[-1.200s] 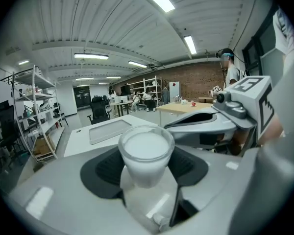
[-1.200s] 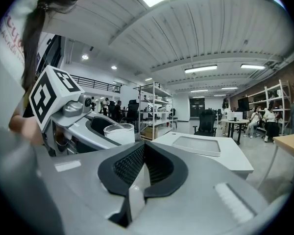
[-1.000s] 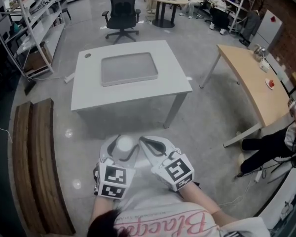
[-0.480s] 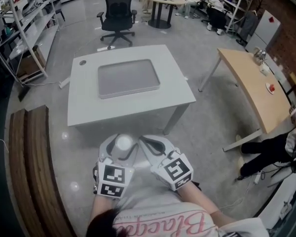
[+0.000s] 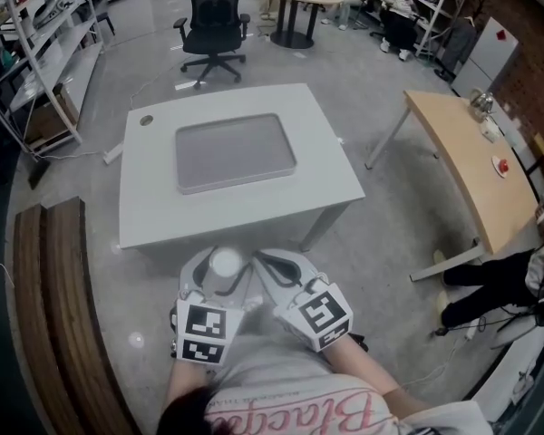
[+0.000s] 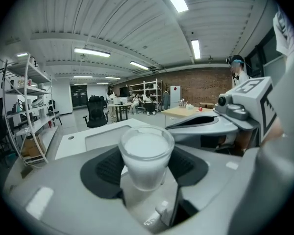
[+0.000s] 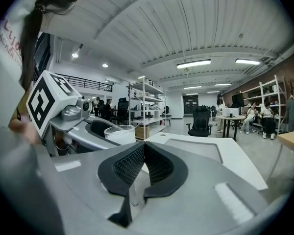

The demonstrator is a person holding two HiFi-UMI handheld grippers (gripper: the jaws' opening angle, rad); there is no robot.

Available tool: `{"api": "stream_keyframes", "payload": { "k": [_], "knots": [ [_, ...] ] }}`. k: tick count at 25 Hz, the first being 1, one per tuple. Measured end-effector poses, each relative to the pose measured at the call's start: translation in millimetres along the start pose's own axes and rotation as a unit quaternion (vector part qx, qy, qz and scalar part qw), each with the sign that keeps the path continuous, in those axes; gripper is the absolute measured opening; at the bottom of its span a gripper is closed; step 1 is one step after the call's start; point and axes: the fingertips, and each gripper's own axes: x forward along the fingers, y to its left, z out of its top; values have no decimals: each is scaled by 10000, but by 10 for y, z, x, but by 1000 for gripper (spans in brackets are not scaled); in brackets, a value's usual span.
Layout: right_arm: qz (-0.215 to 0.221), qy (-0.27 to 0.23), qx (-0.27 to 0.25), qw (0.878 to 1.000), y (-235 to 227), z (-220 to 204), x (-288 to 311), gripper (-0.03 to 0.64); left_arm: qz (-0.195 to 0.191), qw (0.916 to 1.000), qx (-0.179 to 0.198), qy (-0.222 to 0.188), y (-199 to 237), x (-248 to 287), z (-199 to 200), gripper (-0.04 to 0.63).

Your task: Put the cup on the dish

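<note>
In their own views, left gripper [image 6: 147,169] clamps the cup [image 6: 146,153]; right gripper's [image 7: 143,166] jaws touch.

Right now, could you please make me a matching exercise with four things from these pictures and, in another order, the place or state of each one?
Things
1. cup
2. right gripper
3. tray
4. black chair

Place or state
a. lies on the white table
b. shut, holds nothing
c. stands on the far side of the white table
d. held between the jaws of the left gripper

Pairs: 1-d, 2-b, 3-a, 4-c
</note>
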Motion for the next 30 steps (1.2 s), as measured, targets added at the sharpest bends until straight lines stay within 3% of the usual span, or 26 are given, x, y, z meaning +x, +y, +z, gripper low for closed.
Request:
{"api": "stream_keyframes", "payload": {
  "k": [12,22,30],
  "knots": [
    [56,106,81,9999,-435,66,414,2,164,9999,-37,31,414,515,133,264],
    [211,183,60,9996,-972,150,871,2,303,9990,-332,-17,818,1185,244,264],
    [378,404,22,9985,-1417,137,1273,2,362,9992,-125,-139,1100,1834,315,264]
  ]
}}
